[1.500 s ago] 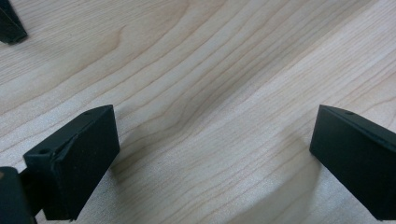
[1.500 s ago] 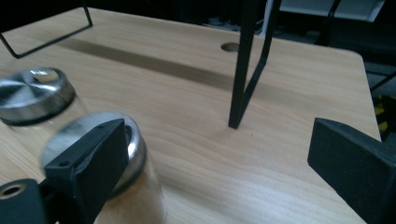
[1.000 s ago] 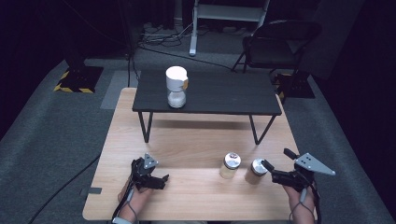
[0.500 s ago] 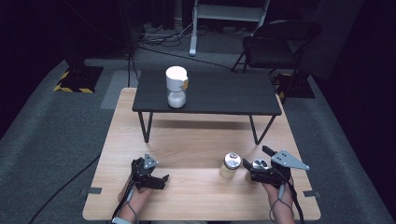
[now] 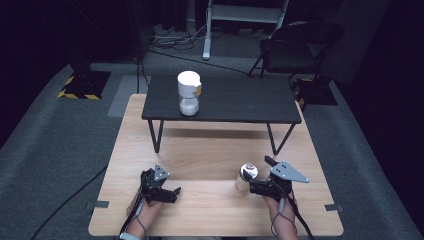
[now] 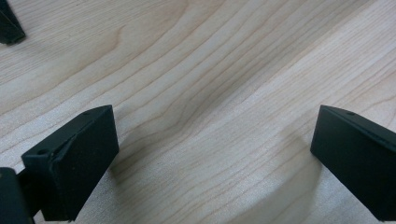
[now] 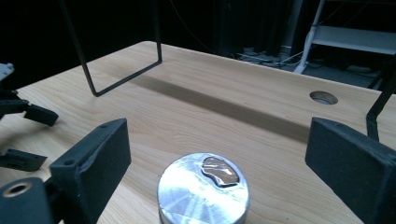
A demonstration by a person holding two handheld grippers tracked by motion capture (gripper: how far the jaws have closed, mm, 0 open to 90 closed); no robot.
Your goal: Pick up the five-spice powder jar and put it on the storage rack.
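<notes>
Since the can (image 7: pixel 202 190) stands upright between my right claw's (image 5: pixel 256 186) spread jaws, that hand is nearer; my left claw (image 5: pixel 167 192) rests apart on the surface (image 6: pixel 210 84).

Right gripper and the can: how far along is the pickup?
Done: right gripper is at the open can, jaws spread either side. In hand: nothing is clamped; the can stands on the table. Left: closing and lifting. Left gripper rests open.
</notes>
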